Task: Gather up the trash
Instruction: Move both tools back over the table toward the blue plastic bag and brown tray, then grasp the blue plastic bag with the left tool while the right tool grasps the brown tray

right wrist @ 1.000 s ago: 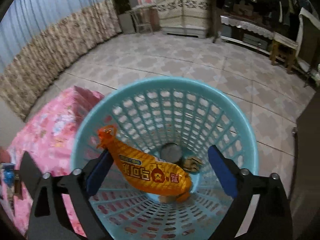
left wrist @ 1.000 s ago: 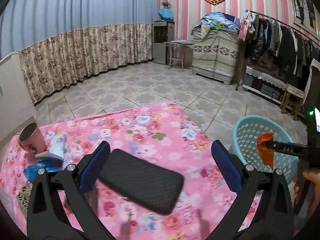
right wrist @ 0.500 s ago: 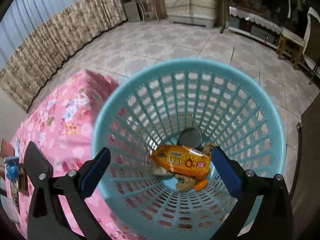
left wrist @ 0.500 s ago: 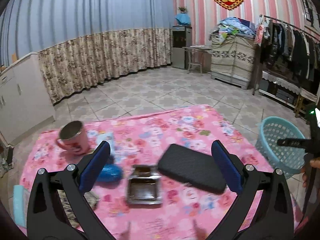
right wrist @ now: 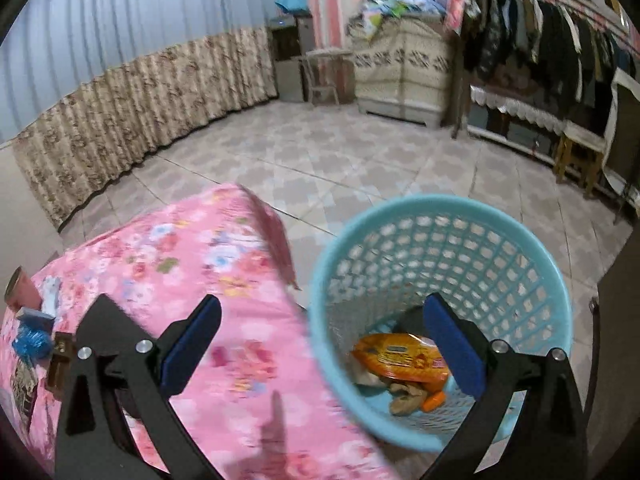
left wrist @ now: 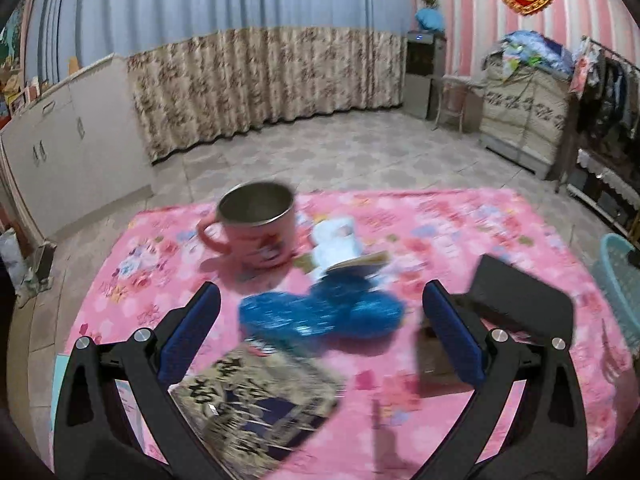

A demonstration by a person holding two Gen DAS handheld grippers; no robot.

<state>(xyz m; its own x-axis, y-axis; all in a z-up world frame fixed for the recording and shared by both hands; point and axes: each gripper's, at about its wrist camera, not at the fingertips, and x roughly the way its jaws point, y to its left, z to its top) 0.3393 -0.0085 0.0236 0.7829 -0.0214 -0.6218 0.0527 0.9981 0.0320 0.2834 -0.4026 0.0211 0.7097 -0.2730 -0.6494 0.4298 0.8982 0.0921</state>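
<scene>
On the left, the left gripper (left wrist: 320,320) hangs over the pink table (left wrist: 460,216), its two blue pads (left wrist: 188,336) spread wide with nothing between them. The view is blurred. At the near left edge lies one printed packet (left wrist: 256,404) with dark characters, partly under the left pad. Behind it, further back, stands one pink mug (left wrist: 256,232), upright, handle to the left. Just right of the mug is one white-and-blue pack (left wrist: 336,240), and in front of that one crumpled blue wrapper (left wrist: 320,314), which sits between the two pads in the picture. Right of the wrapper, partly behind the right pad, lies one black pouch (left wrist: 524,300); a small brown thing beside it is too blurred to name. One sliver of the teal basket (left wrist: 618,276) shows at the far right, off the table.

The right gripper (right wrist: 320,340) is likewise spread apart and empty, straddling the table's right edge and the basket (right wrist: 440,208) rim. The basket stands on the floor just beside the table. In its bottom lies one orange snack bag (right wrist: 396,360) on top of some brownish scraps; their number cannot be told.
</scene>
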